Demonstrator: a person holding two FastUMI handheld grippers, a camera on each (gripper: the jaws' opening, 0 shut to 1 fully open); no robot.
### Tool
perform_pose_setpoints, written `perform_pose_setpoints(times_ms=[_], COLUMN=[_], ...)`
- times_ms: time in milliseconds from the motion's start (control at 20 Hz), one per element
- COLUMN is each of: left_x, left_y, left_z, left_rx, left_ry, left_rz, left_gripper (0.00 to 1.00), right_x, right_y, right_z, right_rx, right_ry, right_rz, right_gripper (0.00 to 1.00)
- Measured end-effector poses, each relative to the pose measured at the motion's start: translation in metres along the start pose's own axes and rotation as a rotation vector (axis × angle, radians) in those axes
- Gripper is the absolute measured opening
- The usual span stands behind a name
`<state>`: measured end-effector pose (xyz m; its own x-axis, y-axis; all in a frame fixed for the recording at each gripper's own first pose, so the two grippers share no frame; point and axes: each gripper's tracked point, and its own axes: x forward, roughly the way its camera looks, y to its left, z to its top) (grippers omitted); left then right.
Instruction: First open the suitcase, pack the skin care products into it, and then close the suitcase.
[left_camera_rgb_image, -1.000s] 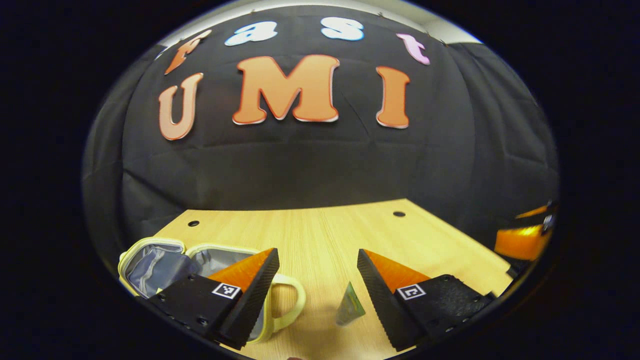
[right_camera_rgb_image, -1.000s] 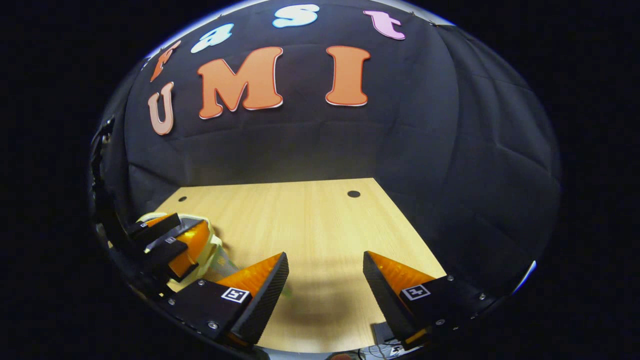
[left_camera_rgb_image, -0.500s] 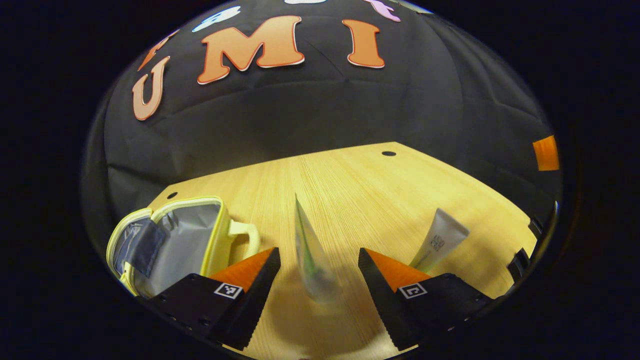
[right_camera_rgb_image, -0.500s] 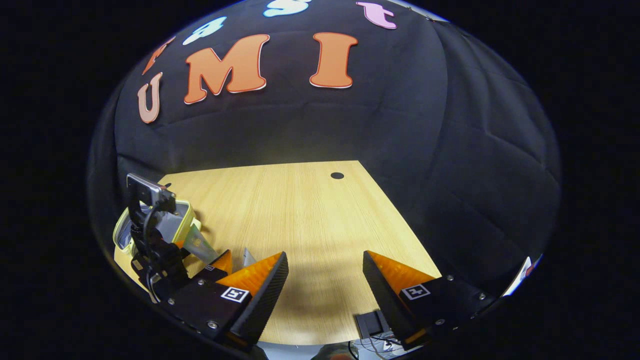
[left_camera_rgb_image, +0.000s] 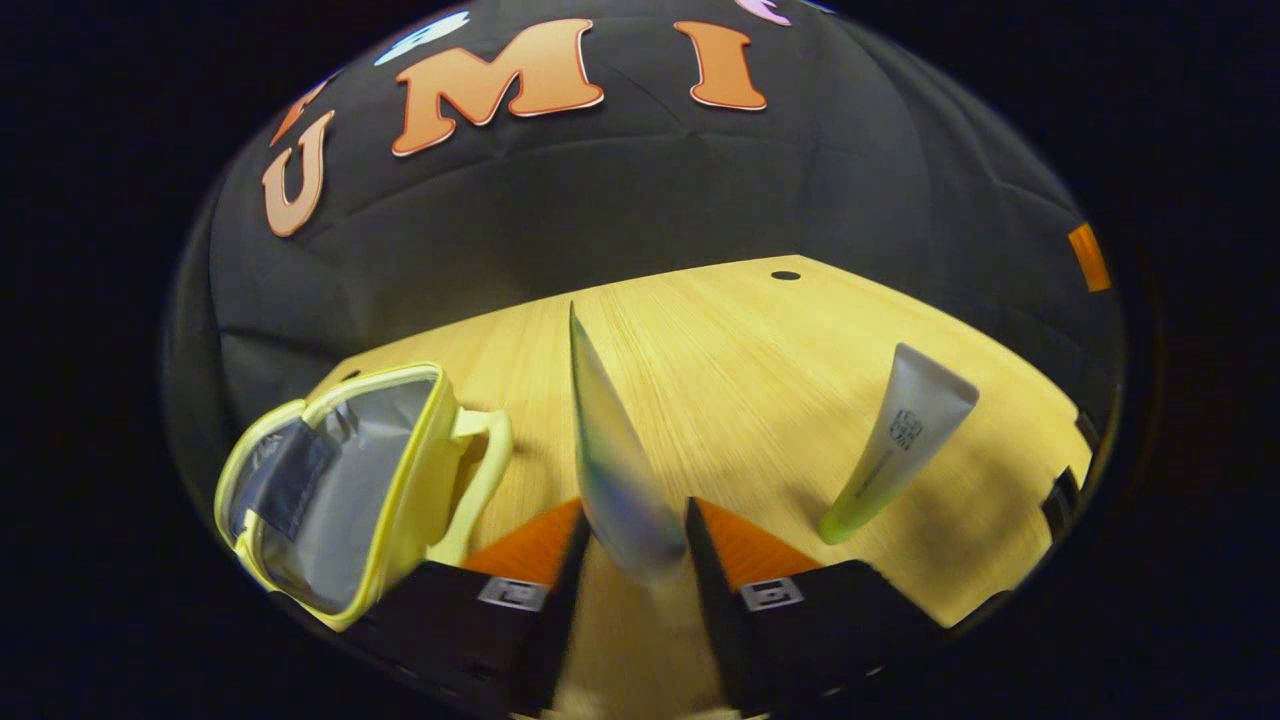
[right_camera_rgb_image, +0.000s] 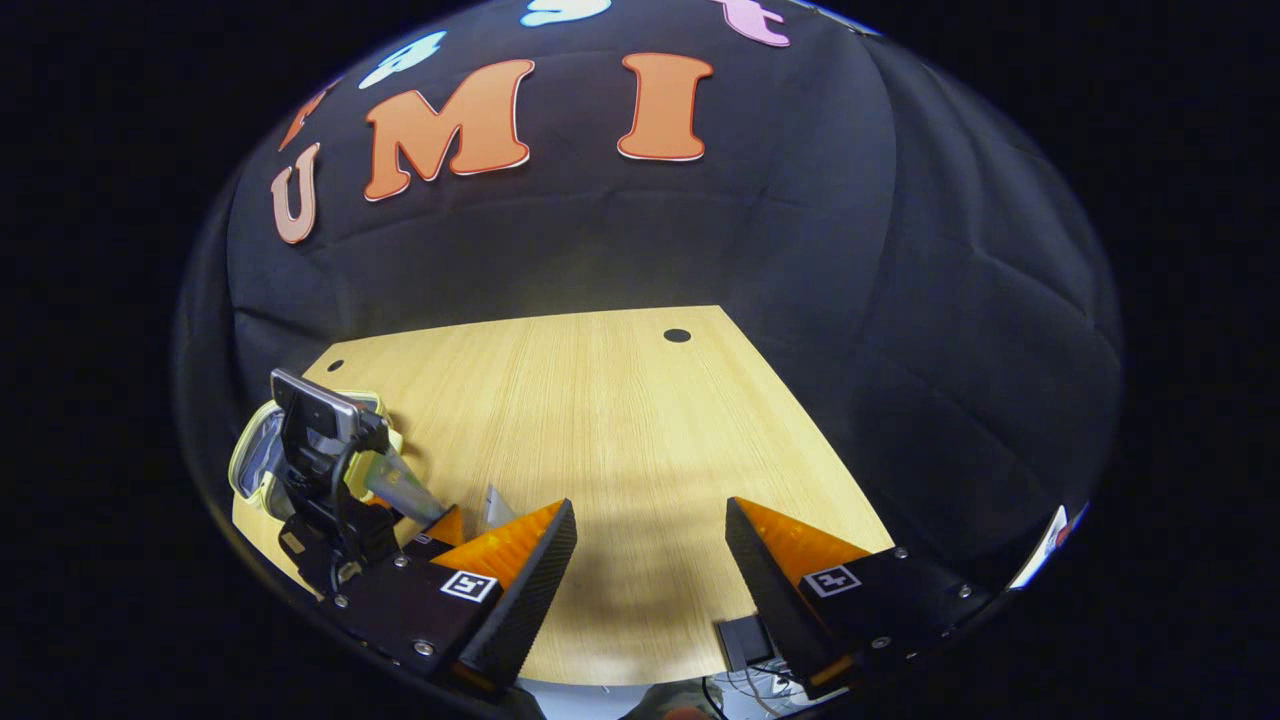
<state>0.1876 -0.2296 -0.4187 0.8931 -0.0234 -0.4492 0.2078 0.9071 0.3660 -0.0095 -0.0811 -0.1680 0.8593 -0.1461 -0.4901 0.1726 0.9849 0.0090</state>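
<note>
In the left gripper view, the left gripper (left_camera_rgb_image: 632, 545) at six o'clock has its fingers drawn in on the lower end of a skin care tube (left_camera_rgb_image: 615, 455), which stands up between them with its flat crimped end rising toward twelve; both fingers look pressed against it, though the tube is blurred there. At about eight o'clock the small yellow suitcase (left_camera_rgb_image: 350, 480) lies open on the wooden table (left_camera_rgb_image: 760, 350), its grey lining showing and its handle turned toward the gripper. A second tube (left_camera_rgb_image: 897, 445) stands cap down at about three to four o'clock, well apart from the case.

In the right gripper view, the right gripper (right_camera_rgb_image: 650, 555) at six o'clock is spread wide over bare table with nothing between its fingers. At about eight o'clock the other gripper is seen with a tube in its fingers, just beside the open suitcase.

The step in hand appears to be packing: the case is already open. The next move likely calls for carrying the gripped tube over the open case toward eight o'clock and letting go inside it. The second tube remains to be fetched, possibly by the free right gripper, before the closing.
</note>
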Motion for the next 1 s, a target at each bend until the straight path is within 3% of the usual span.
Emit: perform_pose_setpoints(times_ms=[50,250,700,1000], left_x=[-0.009,-0.012,-0.089,-0.140], left_y=[-0.004,-0.015,0.036,0.087], left_z=[0.000,-0.001,0.023,0.042], left_rx=[0.019,-0.008,-0.090,-0.117], left_ry=[-0.008,0.029,0.122,0.109], left_rz=[-0.002,-0.102,-0.136,-0.079], left_gripper=[0.53,0.40,0.40,0.40], right_x=[0.000,-0.002,0.006,0.035], right_y=[0.001,0.004,0.052,0.098], right_z=[-0.001,0.000,0.028,0.022], right_rx=[0.001,-0.018,-0.012,-0.128], right_ry=[0.003,-0.010,-0.093,-0.107], right_rz=[0.000,0.006,0.138,0.245], right_gripper=[0.96,0.96,0.96,0.96])
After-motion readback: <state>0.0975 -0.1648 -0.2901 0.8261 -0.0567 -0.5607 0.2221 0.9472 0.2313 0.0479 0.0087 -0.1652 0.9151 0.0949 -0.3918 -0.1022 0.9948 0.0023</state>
